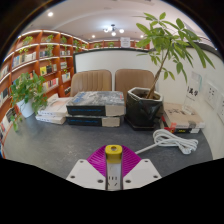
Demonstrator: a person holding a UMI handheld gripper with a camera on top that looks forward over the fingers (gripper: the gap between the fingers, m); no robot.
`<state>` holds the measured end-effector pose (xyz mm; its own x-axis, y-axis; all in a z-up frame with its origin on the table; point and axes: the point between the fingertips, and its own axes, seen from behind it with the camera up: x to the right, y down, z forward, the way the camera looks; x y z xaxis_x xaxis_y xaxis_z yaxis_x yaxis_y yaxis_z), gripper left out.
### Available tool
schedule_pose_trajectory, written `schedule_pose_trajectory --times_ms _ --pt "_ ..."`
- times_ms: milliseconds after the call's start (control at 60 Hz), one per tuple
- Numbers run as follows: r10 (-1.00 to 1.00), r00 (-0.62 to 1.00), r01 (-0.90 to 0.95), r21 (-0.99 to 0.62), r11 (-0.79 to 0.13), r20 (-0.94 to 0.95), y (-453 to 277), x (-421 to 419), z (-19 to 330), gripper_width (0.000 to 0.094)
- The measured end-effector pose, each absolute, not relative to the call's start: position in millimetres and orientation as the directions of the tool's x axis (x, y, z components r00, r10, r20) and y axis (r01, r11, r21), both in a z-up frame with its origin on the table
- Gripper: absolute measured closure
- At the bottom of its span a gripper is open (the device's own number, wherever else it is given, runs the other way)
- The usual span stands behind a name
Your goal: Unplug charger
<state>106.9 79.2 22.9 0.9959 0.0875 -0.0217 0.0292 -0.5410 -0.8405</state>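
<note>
Apparently barely begun: jaws (113, 178) low in frame, spread wide, gripping nothing, only their own yellow-topped part between. White charger cable (175, 141) coiled on table (60, 148) at right, plug unseen, unplugging not yet done.

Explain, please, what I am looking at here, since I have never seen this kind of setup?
This is one wide-angle picture from a camera riding on a hand-held two-finger gripper, looking forward along its pink-padded fingers. Between them sits a small yellow-topped cylinder; whether they press on it is unclear. Beyond lies a grey table with a coiled white cable, a black-potted leafy plant, stacked books and a white box. Wooden bookshelves stand behind.
</note>
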Motion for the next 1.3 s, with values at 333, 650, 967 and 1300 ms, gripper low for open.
schedule_pose_trajectory --times_ms 333,650,967,1300 --pt "0.080 0.996 -0.014 -0.926 -0.377 -0.047 100 141 160 0.0880" --pt "-0.055 0.998 -0.034 -0.930 -0.366 -0.015 75 265 195 0.0882" --pt "-0.095 0.995 -0.076 -0.786 -0.614 -0.023 47 282 24 0.0882" --pt "-0.148 0.988 -0.125 -0.742 -0.659 -0.034 30 287 -3 0.0732"
